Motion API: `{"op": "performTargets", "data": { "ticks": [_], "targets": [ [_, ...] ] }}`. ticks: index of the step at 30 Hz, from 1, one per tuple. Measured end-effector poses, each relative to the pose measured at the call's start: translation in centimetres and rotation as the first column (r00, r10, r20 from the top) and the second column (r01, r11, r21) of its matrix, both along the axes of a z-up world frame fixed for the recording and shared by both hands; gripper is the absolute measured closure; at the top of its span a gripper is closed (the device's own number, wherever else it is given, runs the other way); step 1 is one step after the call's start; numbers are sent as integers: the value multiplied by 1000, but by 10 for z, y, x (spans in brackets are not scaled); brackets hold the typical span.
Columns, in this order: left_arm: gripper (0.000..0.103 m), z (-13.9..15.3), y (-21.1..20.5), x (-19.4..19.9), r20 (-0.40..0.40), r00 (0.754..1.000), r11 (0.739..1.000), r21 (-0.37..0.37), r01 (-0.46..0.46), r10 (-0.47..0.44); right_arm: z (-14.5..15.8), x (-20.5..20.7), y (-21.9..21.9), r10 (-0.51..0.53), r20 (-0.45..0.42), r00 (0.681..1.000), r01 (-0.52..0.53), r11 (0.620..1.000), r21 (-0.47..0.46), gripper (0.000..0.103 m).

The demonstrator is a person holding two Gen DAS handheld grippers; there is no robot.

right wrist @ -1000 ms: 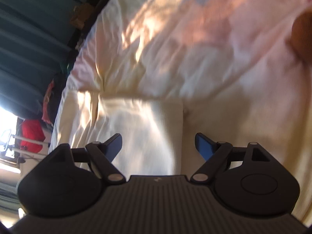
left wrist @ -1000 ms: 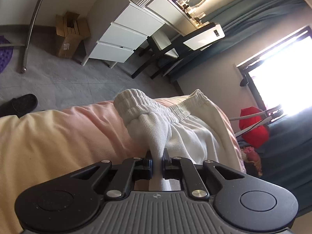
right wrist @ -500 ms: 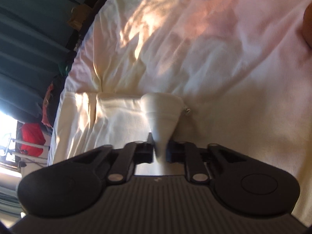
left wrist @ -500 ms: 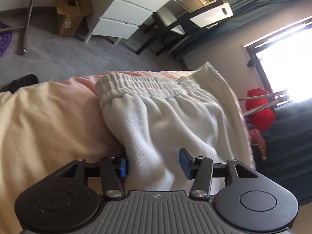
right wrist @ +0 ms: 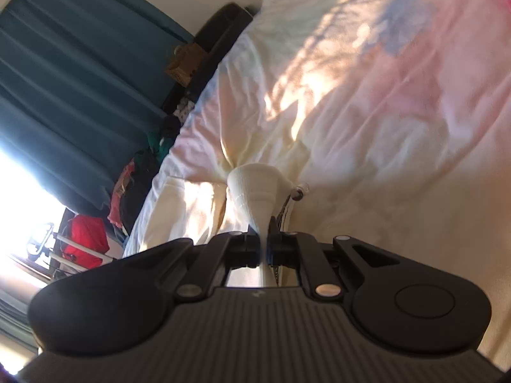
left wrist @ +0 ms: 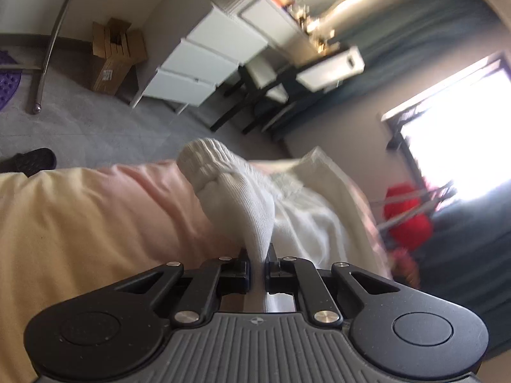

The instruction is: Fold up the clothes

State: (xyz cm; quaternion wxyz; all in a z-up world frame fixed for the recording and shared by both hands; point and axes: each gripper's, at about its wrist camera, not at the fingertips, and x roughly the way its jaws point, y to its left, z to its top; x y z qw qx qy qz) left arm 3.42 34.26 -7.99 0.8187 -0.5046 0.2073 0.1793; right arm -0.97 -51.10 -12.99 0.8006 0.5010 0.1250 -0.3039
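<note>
White sweatpants (left wrist: 300, 214) lie on the bed with the pink and yellow cover (left wrist: 80, 217). My left gripper (left wrist: 258, 263) is shut on the ribbed waistband end (left wrist: 223, 175) and holds it bunched up above the bed. My right gripper (right wrist: 263, 242) is shut on the ribbed cuff end of the sweatpants (right wrist: 258, 188), lifted a little off the cover; the rest of the garment (right wrist: 188, 210) lies flat to the left. A drawstring tip (right wrist: 298, 191) hangs beside the cuff.
In the left wrist view a white drawer unit (left wrist: 198, 63), a cardboard box (left wrist: 115, 54), a black chair (left wrist: 265, 95) and a black slipper (left wrist: 28, 161) stand on the grey floor. Teal curtains (right wrist: 64, 79), a bright window and a red bag (right wrist: 86, 239) lie beyond the bed's edge.
The left gripper opened half a second ago and has shut again on the waistband and lifted it. The right gripper shut on the cuff and raised it.
</note>
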Motion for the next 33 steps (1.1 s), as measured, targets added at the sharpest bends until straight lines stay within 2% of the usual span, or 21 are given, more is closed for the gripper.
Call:
{"op": "performTargets", "data": {
  "ticks": [2, 5, 8, 14, 18, 20, 23, 25, 27, 33],
  "targets": [
    [95, 3, 0, -9, 48, 998, 999, -17, -45, 46, 9, -4, 4, -4, 22, 1000, 5, 999, -52, 97],
    [97, 18, -1, -9, 84, 995, 997, 55, -55, 51, 31, 3, 8, 19, -9, 1000, -20, 986, -167, 97],
    [97, 35, 1, 1, 151, 988, 996, 77, -44, 31, 45, 9, 5, 14, 4, 1000, -13, 984, -177, 97],
    [97, 77, -17, 80, 134, 990, 988, 143, -50, 31, 69, 63, -5, 47, -26, 999, -52, 974, -219, 97],
    [97, 105, -30, 133, 123, 992, 981, 186, -55, 32, 81, 126, -16, 53, -42, 998, -62, 970, -236, 97],
    [97, 115, -39, 174, 105, 994, 975, 212, -64, 42, 84, 159, -22, 52, -51, 997, -63, 968, -243, 97],
    [97, 120, -57, 237, 61, 997, 960, 274, -54, 38, 79, 213, -33, 59, -62, 996, -73, 966, -249, 97],
    [97, 116, -74, 282, 12, 999, 936, 351, -37, 35, 70, 250, -42, 70, -74, 995, -87, 964, -251, 97],
    [97, 104, -92, 323, -32, 999, 910, 413, -25, 42, 54, 286, -51, 79, -89, 993, -99, 965, -244, 97],
    [96, 61, -129, 420, -151, 986, 868, 496, 9, 76, 3, 384, -67, 106, -163, 981, -144, 959, -245, 97]
  ]
}}
